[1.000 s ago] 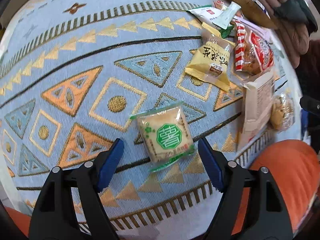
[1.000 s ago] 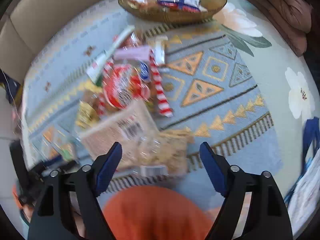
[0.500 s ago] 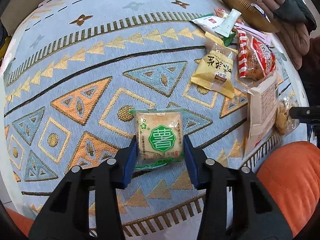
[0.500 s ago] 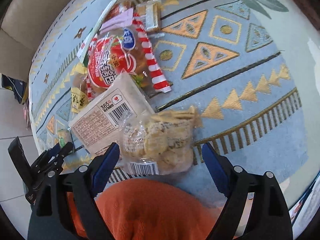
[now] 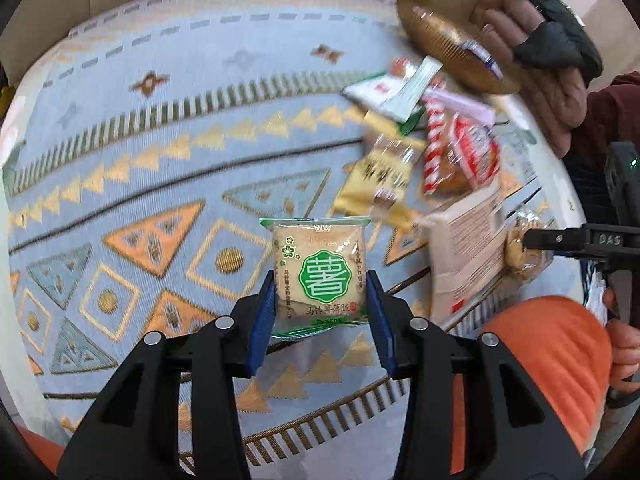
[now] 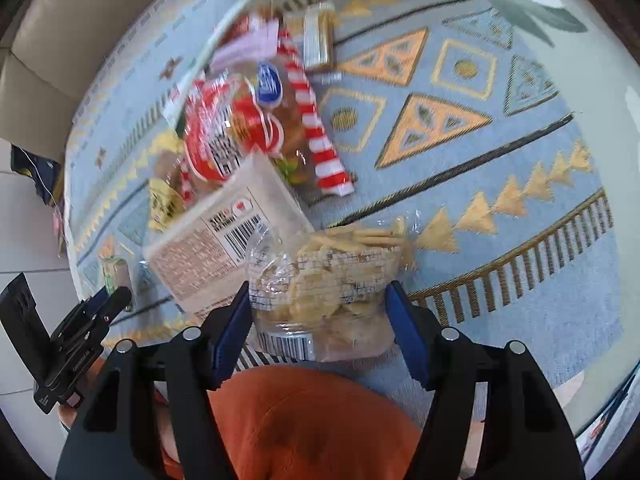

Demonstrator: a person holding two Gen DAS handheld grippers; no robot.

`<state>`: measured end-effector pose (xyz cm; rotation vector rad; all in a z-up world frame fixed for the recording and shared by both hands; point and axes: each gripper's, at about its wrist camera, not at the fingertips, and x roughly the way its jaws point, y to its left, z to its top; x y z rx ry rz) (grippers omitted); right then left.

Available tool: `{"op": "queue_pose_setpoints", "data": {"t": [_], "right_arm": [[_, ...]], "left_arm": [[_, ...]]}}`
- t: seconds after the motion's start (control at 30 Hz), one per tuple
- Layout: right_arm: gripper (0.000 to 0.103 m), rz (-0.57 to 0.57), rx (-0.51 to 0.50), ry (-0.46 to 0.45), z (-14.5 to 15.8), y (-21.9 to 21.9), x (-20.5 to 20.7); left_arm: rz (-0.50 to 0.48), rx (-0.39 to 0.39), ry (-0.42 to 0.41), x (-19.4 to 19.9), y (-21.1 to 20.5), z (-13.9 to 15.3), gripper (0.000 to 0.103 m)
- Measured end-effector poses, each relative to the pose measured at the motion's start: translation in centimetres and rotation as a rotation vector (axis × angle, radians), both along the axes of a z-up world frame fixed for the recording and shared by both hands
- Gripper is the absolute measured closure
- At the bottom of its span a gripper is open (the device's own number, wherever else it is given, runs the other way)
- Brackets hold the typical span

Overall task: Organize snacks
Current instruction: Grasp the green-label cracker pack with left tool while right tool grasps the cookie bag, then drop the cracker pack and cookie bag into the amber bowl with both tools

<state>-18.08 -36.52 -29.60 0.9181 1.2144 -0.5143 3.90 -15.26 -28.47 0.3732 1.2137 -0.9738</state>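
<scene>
Snacks are lying in a loose heap on a blue patterned cloth [image 5: 168, 152], and two of them are sitting between the tongs. The left gripper [image 5: 322, 312] is clamping a green-sealed potato crisp packet [image 5: 318, 276] by its lower sides, its blue pads [image 5: 264, 316] pressing in on both edges, and the packet is standing upright above the cloth. In the right wrist view, the right gripper [image 6: 320, 332] is flanking a clear bag of biscuits [image 6: 332, 280], with the blue pads [image 6: 232, 328] touching the bag's two sides; the bag is resting near the cloth's striped border. It cannot be told whether the pads are gripping the bag or only meeting its sides.

Just beside the biscuit bag, a flat pale packet with a barcode [image 6: 224, 236] is lying partly beneath it. Beyond that, a red-and-white striped bag [image 6: 256, 120] is sitting in the heap, touching a yellow packet [image 5: 380, 176] and a white sachet [image 5: 384, 92]. A small gold-wrapped bar [image 6: 318, 36] is lying just past the striped bag.

At the far edge of the cloth, a golden bowl [image 5: 448, 56] is holding a few wrapped items, and brown cushions [image 5: 540, 64] are lying next to it. An orange cushion [image 6: 312, 420] is filling the near foreground under both grippers. A cream sofa [image 6: 48, 52] is bordering the table on the far side.
</scene>
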Motion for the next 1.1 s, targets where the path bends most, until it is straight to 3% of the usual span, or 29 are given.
{"op": "queue_pose_setpoints", "data": {"t": [0.33,0.6,0.77,0.8,0.83,0.87,0.93,1.03,1.07,1.1], "right_arm": [[0.046,-0.058,0.008,-0.158,3.4,-1.7,-0.6],[0.047,-0.098,-0.023,-0.23,6.2,-3.7,-0.2],[0.049,-0.162,-0.054,-0.356,9.8,-5.8,-0.3],[0.056,-0.174,-0.073,-0.379,10.8,-6.3,-0.2],[0.074,-0.188,-0.092,-0.41,12.0,-7.3,0.0],[0.078,-0.198,-0.1,-0.428,12.7,-8.1,0.3],[0.078,-0.216,-0.133,-0.438,13.9,-10.1,1.4],[0.075,-0.219,-0.183,-0.373,13.7,-12.4,3.2],[0.07,-0.204,-0.188,-0.358,13.4,-12.7,3.3],[0.044,-0.178,-0.191,-0.351,13.0,-12.6,3.4]], "left_arm": [[-0.064,-0.147,-0.066,0.6,-5.0,6.6,0.06],[-0.101,-0.208,-0.086,1.2,-8.9,9.1,0.06],[-0.14,-0.27,-0.102,1.8,-12.6,11.4,0.06],[-0.151,-0.286,-0.108,1.9,-13.8,12.0,0.06],[-0.159,-0.299,-0.112,1.9,-14.8,12.4,0.06],[-0.171,-0.313,-0.116,1.9,-16.2,12.9,0.06],[-0.187,-0.329,-0.108,2.1,-18.9,13.2,0.06],[-0.185,-0.341,-0.082,3.0,-22.0,13.3,0.06],[-0.187,-0.348,-0.071,3.4,-22.4,13.3,0.06],[-0.191,-0.349,-0.068,3.6,-22.7,13.2,0.06]]}}
